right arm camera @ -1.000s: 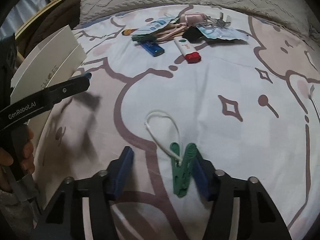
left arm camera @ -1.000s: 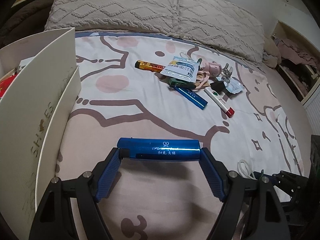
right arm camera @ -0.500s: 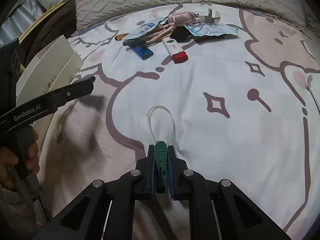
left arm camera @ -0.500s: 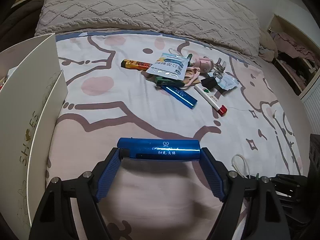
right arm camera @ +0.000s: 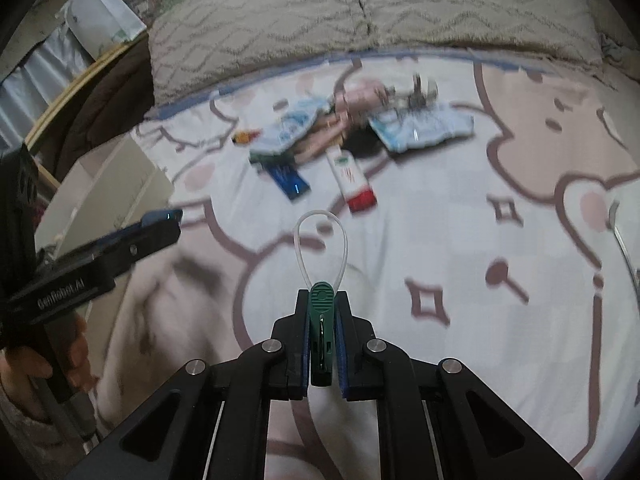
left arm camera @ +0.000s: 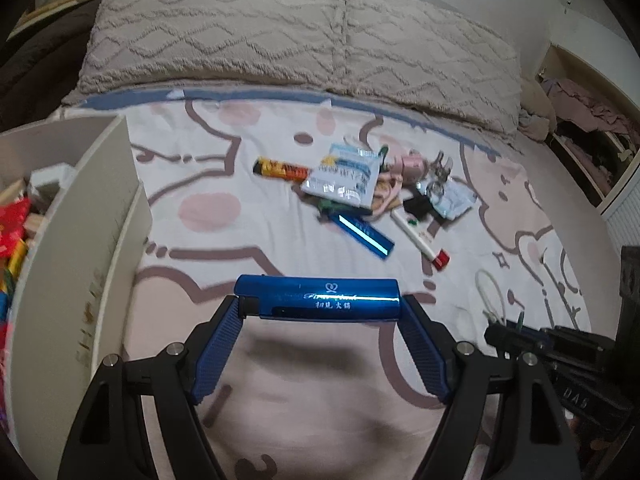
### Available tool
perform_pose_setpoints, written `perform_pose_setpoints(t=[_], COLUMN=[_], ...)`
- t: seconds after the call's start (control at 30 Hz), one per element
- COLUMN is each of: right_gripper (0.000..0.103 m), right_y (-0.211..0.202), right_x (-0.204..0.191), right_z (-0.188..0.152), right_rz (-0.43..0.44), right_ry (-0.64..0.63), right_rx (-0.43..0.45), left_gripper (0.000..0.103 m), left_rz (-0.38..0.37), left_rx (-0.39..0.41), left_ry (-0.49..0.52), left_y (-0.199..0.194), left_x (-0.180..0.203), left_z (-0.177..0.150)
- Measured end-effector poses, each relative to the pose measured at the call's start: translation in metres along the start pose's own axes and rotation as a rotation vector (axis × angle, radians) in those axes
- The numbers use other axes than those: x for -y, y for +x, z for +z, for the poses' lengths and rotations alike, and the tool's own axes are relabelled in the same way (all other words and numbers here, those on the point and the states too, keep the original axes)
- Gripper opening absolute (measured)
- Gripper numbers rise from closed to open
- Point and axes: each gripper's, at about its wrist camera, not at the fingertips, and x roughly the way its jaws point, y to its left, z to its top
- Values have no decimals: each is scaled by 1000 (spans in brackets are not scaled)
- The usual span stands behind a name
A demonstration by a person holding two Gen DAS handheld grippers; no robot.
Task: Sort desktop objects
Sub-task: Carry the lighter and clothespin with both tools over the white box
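In the left wrist view, the left gripper is holding a glossy blue metal lighter with white lettering crosswise in the lower middle of the frame, its blue ribbed fingers spread wide and pressing on the lighter's two ends above the pink and white cartoon-print bedsheet. At the left edge of that frame an open white cardboard shoe box is standing with red and yellow items inside it. In the upper middle, a cluster of small objects is lying on the sheet: a yellow and orange wrapped stick, a silver and blue foil sachet, a second blue lighter lying aslant just below the sachet, and a white tube with a red cap to its right. A beige textured pillow is filling the top of the frame. In the right wrist view, the right gripper is sitting at the lower middle with its jaws nearly closed, pinching a green plastic clothes peg upright between the pads; a white cord loop is rising from the top of the peg. At the left of this frame a hand is gripping the handle of the left gripper, which is pointing toward the frame's middle.
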Motion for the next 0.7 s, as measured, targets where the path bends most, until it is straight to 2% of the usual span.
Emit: perform_pose_setpoints(t=[0.37, 0.7], right_gripper=[11, 11], right_y=[-26, -34], right_x=[-41, -93], right_z=[53, 83], right_rz=[70, 145], right_ry=[-70, -150], right_rx=[126, 201], left_gripper=[79, 79], left_rz=[42, 89], left_rx=[123, 210], left_ry=[-29, -80], left_y=[-48, -85], left_x=[-20, -54], left_z=[31, 49])
